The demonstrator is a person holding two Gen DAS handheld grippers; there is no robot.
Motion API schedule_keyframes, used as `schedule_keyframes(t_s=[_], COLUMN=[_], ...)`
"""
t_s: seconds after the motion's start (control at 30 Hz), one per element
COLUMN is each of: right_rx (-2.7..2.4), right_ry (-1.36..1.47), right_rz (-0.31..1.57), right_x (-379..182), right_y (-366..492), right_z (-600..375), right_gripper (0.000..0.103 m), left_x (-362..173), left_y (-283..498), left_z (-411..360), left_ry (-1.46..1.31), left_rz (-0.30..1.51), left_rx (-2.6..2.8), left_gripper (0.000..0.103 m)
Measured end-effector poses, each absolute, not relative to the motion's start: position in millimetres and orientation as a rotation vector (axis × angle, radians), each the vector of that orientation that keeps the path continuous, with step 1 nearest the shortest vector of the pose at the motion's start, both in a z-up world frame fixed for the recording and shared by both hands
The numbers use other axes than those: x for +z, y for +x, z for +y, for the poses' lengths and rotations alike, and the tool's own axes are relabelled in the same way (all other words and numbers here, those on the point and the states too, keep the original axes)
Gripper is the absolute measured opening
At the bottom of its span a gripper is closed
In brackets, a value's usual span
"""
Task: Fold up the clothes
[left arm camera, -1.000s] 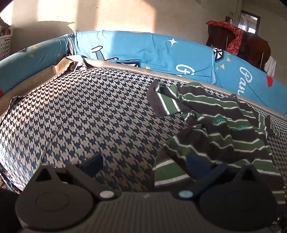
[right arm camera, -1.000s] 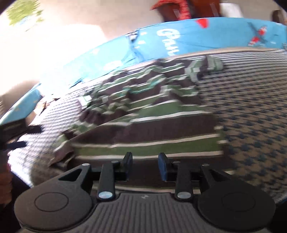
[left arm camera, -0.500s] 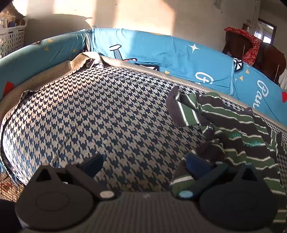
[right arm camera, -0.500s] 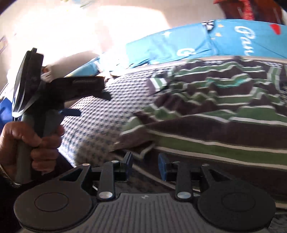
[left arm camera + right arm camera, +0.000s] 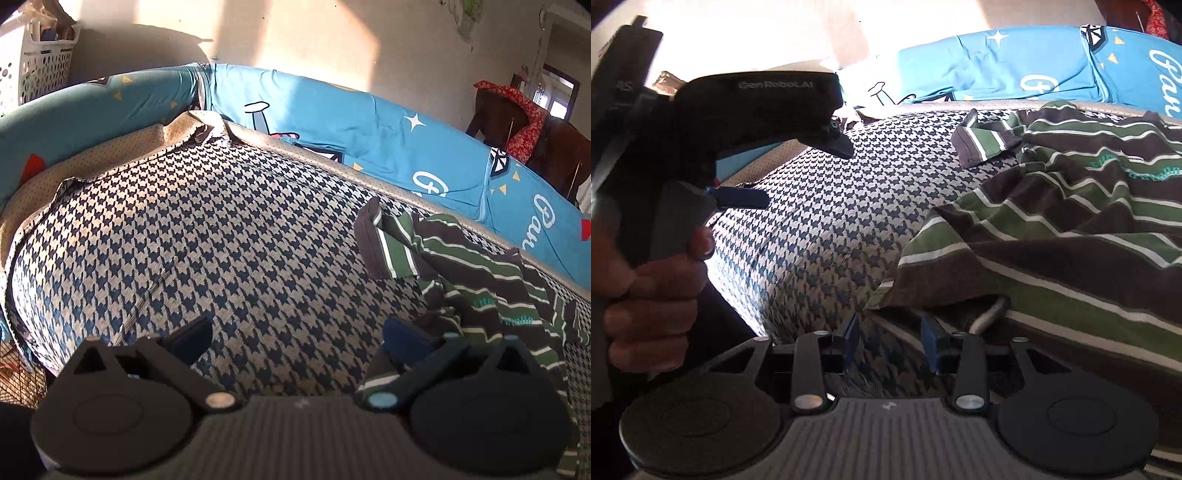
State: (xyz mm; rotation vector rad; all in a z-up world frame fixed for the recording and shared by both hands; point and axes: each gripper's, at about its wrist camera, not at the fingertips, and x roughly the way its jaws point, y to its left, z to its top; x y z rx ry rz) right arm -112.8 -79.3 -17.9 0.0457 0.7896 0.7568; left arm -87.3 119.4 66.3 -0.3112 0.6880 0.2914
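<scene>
A crumpled green-and-brown striped shirt [image 5: 480, 273] lies on the right part of the houndstooth mattress [image 5: 221, 236]. My left gripper [image 5: 295, 336] is open wide over the mattress, its right finger at the shirt's near-left edge. In the right wrist view the shirt [image 5: 1071, 206] fills the right side, one sleeve [image 5: 982, 140] spread toward the back. My right gripper [image 5: 891, 334] is narrowly open, with only mattress between its fingers and the shirt's hem just beyond the tips. A hand [image 5: 653, 280] holds the left gripper [image 5: 805, 173] at that view's left.
A blue cartoon-print bumper [image 5: 332, 125] runs round the mattress's far and left sides. A white laundry basket [image 5: 37, 62] stands at the back left. Dark wooden furniture with a red cloth [image 5: 524, 122] stands behind at the right.
The left gripper has shifted left, so the shirt sits farther right in its view. The right gripper's view swung left, bringing the hand-held left gripper into sight.
</scene>
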Motion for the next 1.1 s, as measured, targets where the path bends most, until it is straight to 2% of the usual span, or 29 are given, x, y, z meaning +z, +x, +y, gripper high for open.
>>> schedule_keyframes(t_s=[0.47,0.63,1.1], right_rx=[0.915,0.996,0.789], right_ry=[-0.044,-0.072,0.025], right_rz=[0.687,0.734,0.789], right_x=[-6.7,-11.7,-24.2], right_y=[-115.2,-122.0,-112.1], right_z=[-34.2,-28.1,-56.1], right_gripper=[0.04,0.04,0.044], left_x=[78.4,77.5,78.7], left_y=[-96.9,-97.5,-97.2], left_z=[141.9,144.3,133.4], left_ry=[-0.348,-0.352,-0.312], left_rz=[0.638,0.645,0.644], left_rx=[0.361,0.368,0.345], left_gripper=[0.103,0.103,0.103])
